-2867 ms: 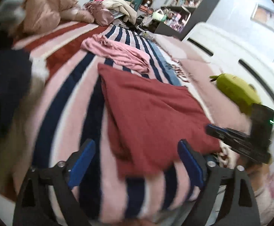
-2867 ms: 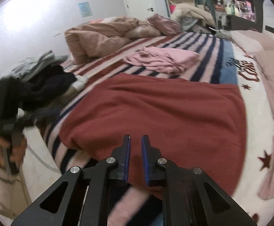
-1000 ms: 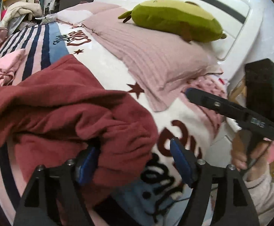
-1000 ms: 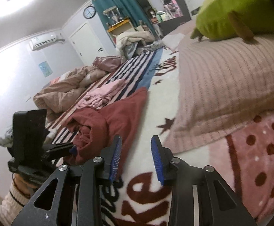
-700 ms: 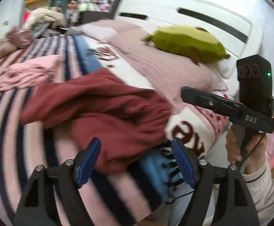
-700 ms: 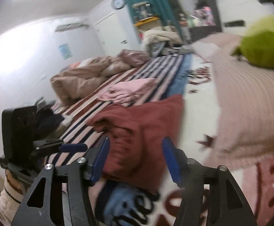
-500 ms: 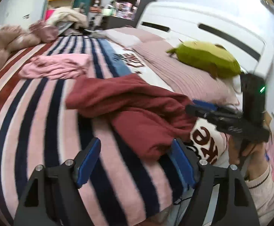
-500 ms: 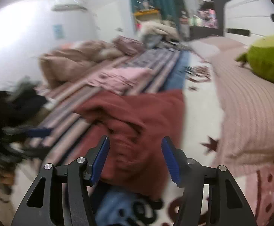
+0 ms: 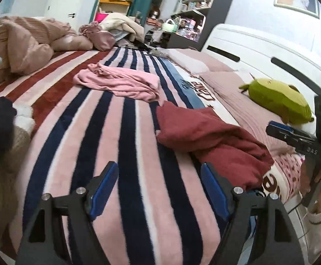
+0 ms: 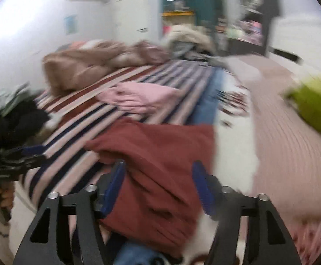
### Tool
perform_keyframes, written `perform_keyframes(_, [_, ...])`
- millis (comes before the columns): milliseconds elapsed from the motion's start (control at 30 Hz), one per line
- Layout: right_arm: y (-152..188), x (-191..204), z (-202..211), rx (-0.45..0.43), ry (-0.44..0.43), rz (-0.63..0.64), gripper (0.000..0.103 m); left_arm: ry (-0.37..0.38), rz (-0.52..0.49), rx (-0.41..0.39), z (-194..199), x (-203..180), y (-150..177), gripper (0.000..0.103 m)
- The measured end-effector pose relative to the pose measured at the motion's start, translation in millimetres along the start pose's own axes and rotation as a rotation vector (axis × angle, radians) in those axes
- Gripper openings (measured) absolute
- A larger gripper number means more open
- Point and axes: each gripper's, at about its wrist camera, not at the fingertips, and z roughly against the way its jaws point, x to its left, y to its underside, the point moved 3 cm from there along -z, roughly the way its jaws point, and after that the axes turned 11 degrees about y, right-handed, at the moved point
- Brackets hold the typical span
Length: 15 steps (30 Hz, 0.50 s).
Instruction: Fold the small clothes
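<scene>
Left wrist view shows me "DAS" on my right tongs (image 9: 279, 126), now opening over the red cloth (image 9: 209, 132), left tongs (image 9: 158, 176) wide above the striped bed (image 9: 107, 132).

Green plush toy (image 9: 277, 100) on pillow (image 9: 231, 81); shelves (image 9: 189, 11), perhaps cluttered.

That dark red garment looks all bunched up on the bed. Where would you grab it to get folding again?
Probably at the flat corner of the dark red garment, the end nearest the pink garment. That part lies thin and single-layered on the striped blanket, while the other end is heaped. The open left gripper could come in low from the bare stripes beside it. The right gripper is opening over the heap.
</scene>
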Motion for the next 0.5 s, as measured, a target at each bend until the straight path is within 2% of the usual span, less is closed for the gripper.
perform_keyframes(33, [-5.7,12.5,-7.0,0.024,-0.021,0.044,0.076,0.002,0.005,-0.003,0.0,2.7,-0.3,0.075])
perform_keyframes(67, [-10.5,27.9,-17.3,0.056,-0.048,0.103,0.080,0.004,0.010,-0.002,-1.5,5.7,-0.8,0.075])
perform_keyframes(133, [-12.4,59.1,-40.3,0.115,-0.067,0.225,0.080,0.004,0.014,-0.001,-4.0,9.4,0.7,0.075])
perform_keyframes(233, [-3.5,93.8,-80.0,0.197,-0.014,0.364,0.080,0.017,0.036,0.005,-6.0,13.3,5.1,0.075])
perform_keyframes(300, [0.5,98.8,-102.8,0.229,0.069,0.399,0.079,0.031,0.052,0.011,-9.8,15.8,6.4,0.075])
perform_keyframes(333, [-0.5,92.9,-110.6,0.226,0.114,0.388,0.073,0.033,0.054,0.015,-11.1,15.1,6.7,0.075])
perform_keyframes(367, [-2.8,85.3,-111.4,0.219,0.129,0.362,0.053,0.038,0.055,0.020,-12.8,14.6,7.5,0.075])
perform_keyframes(400, [-8.6,72.5,-112.7,0.205,0.132,0.288,0.041,0.043,0.054,0.025,-14.3,13.3,7.8,0.075])
perform_keyframes(467, [-18.9,38.4,-109.7,0.183,0.061,0.076,0.014,0.055,0.047,0.037,-18.2,9.3,9.0,0.075])
perform_keyframes(500, [-23.7,13.9,-106.8,0.170,0.042,-0.046,0.013,0.056,0.043,0.043,-20.4,6.9,8.7,0.075])
